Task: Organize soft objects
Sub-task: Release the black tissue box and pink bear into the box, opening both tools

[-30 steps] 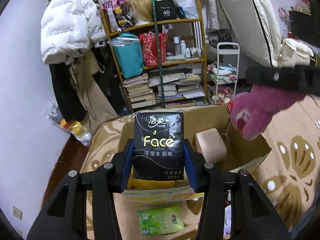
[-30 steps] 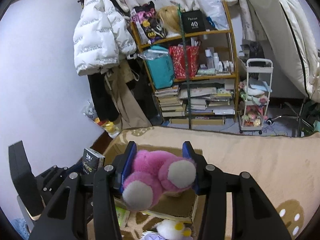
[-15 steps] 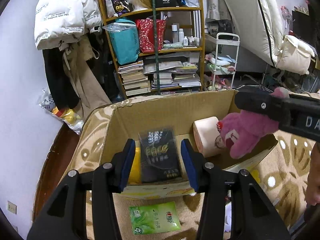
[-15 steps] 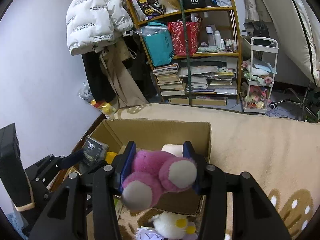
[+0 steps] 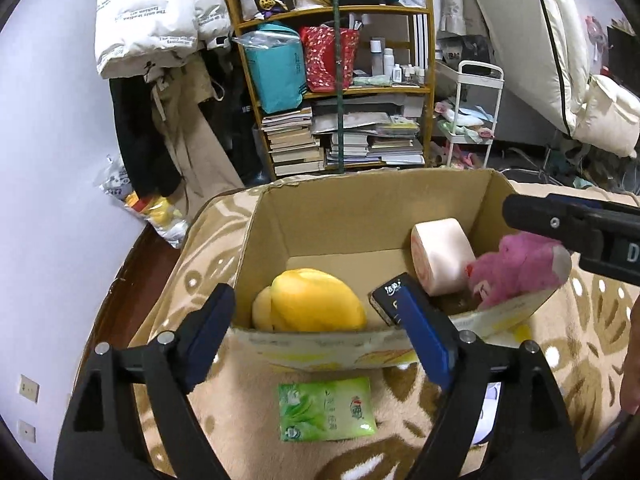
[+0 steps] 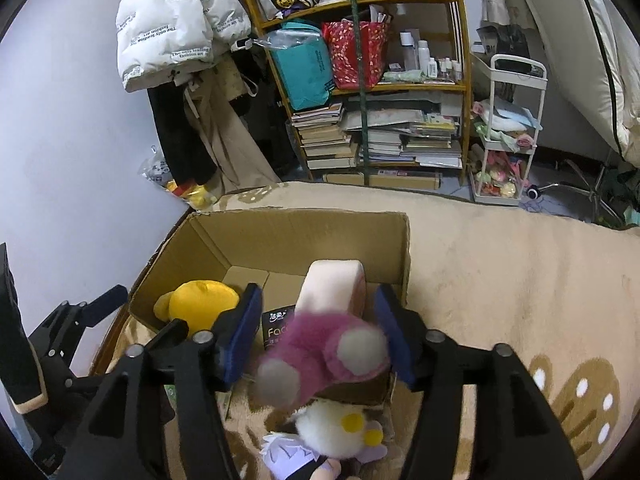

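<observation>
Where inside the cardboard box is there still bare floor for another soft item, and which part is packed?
Free: the back strip of the cardboard box floor, bordered by the far wall, the yellow plush in front and the pink roll at right. Crowded: the near right corner, where the black tissue pack, the roll and the pink plush bunch together between the right gripper's opening jaws.

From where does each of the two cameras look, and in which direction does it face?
Left wrist: on the left gripper, facing down into the cardboard box; its jaws are opening, nothing between them; a hand's edge shows at right.
Right wrist: on the right gripper, facing down over the box's near right corner; jaws opening around the pink plush.
Shared: box, yellow plush, bookshelf.
</observation>
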The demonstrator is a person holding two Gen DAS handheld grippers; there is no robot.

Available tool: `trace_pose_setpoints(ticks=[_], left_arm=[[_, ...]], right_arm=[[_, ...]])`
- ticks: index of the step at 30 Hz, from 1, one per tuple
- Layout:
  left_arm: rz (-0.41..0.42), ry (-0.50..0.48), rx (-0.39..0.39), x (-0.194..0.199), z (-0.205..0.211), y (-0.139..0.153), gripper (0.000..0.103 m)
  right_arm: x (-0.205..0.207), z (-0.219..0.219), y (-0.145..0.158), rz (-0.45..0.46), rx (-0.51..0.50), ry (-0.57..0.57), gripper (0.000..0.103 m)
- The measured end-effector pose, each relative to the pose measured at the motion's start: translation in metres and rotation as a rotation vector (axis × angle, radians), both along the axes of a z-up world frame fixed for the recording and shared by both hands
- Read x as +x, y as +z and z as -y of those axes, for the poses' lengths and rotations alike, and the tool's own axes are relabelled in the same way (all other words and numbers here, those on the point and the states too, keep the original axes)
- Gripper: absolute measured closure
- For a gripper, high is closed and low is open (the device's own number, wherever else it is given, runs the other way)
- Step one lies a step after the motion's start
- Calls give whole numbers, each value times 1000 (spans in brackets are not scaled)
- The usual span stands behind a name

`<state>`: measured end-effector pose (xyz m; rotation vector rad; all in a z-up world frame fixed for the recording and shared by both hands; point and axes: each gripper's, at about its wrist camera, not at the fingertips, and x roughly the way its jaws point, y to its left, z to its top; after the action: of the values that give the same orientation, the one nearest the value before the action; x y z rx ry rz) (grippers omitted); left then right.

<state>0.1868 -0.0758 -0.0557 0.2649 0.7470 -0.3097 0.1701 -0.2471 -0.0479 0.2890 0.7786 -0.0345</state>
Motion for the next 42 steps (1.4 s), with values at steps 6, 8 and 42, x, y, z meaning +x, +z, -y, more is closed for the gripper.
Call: trace_pose_setpoints(ticks=[6, 8, 42], left_arm=[[7, 42, 14, -9, -12, 11, 8], [-6, 45, 1, -13, -17, 15, 7], [-80, 125, 79, -61, -50, -3, 6]], right_arm=[[-13, -3, 12, 14, -24, -27, 14], [-19, -4, 14, 9, -27, -42, 12], [-74, -17, -16, -133, -47, -46, 2]])
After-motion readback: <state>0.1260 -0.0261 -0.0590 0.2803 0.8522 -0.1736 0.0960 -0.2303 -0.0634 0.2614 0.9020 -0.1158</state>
